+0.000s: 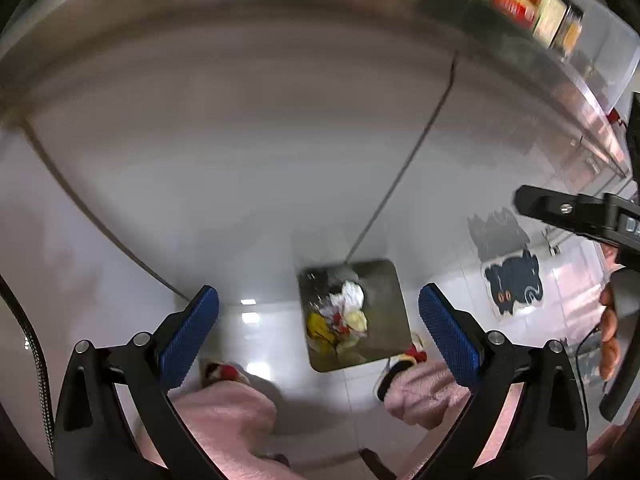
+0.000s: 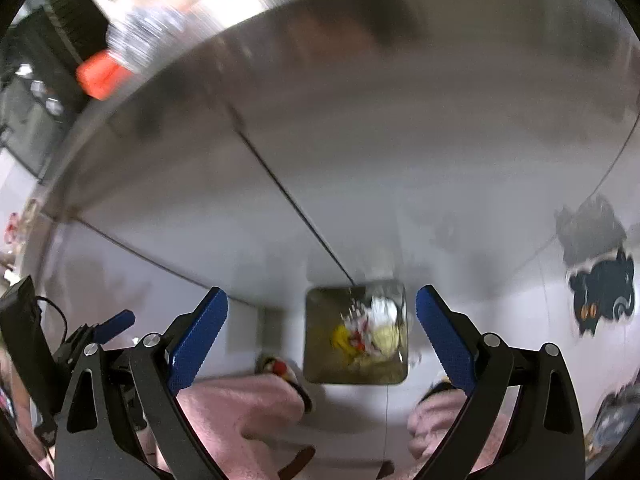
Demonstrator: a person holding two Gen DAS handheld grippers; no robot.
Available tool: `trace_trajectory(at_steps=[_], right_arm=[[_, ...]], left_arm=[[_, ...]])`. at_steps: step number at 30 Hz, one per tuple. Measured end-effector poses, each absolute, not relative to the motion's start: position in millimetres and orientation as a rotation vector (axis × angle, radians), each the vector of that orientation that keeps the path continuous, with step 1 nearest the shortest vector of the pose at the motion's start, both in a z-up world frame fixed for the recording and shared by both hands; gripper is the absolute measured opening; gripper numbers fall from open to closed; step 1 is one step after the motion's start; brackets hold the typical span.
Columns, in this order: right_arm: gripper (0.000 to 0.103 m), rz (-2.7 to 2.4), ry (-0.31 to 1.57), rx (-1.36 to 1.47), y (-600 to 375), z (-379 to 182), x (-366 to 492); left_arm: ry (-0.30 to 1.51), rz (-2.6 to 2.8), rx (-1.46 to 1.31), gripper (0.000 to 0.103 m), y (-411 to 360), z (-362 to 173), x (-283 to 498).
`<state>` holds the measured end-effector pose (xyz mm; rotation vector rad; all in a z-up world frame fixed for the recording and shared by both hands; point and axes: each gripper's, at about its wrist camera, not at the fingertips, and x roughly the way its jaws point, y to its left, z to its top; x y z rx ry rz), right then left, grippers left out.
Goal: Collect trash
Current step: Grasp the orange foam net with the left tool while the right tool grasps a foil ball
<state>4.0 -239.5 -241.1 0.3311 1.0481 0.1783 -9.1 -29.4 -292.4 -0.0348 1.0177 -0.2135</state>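
A square metal trash bin (image 1: 394, 312) stands on the white floor against a steel cabinet front; it holds crumpled white, yellow and red trash (image 1: 344, 320). The bin (image 2: 320, 360) and its trash (image 2: 372, 332) also show in the right wrist view. My left gripper (image 1: 318, 332) is open and empty, high above the bin. My right gripper (image 2: 322, 332) is open and empty, also above the bin. The right gripper's black body (image 1: 576, 212) enters the left wrist view at the right edge. The left gripper (image 2: 116, 324) shows at the lower left of the right wrist view.
The steel cabinet front (image 1: 240, 140) fills the upper part of both views, with bottles and jars (image 1: 532, 4) on its counter. A black cat-shaped mat (image 1: 514, 284) lies on the floor right of the bin. The person's pink trouser legs and slippers (image 1: 224, 404) stand below the grippers.
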Motion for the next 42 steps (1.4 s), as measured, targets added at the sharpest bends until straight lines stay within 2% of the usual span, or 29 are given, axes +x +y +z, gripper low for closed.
trace_trajectory(at_steps=[8, 17, 23, 34, 37, 40, 42], right_arm=[[0.096, 0.22, 0.857, 0.274, -228.6, -146.8, 6.5], [0.095, 0.271, 0.826, 0.282, -207.4, -122.5, 56.2], [0.077, 0.302, 0.82, 0.247, -182.8, -125.6, 95.9], [0.069, 0.331, 0.824, 0.195, -164.9, -158.5, 139.4], [0.064, 0.34, 0.83, 0.186, -159.7, -162.2, 145.8], [0.052, 0.343, 0.84, 0.176, -156.7, -164.5, 148.5], [0.05, 0.343, 0.837, 0.168, -156.4, -163.9, 148.6]], left_arm=[[0.858, -0.176, -0.035, 0.095, -3.5, -189.3, -13.5], [0.768, -0.111, -0.012, 0.095, 15.8, -121.2, 41.1], [0.74, -0.095, -0.014, 0.094, 26.9, -99.9, 90.5], [0.816, -0.105, -0.005, 0.094, 25.7, -120.2, 180.9], [0.847, -0.119, -0.013, 0.094, 25.8, -130.3, 194.8], [0.866, -0.145, -0.024, 0.078, 23.4, -137.0, 203.2], [0.88, -0.165, -0.024, 0.063, 20.3, -140.7, 207.6]])
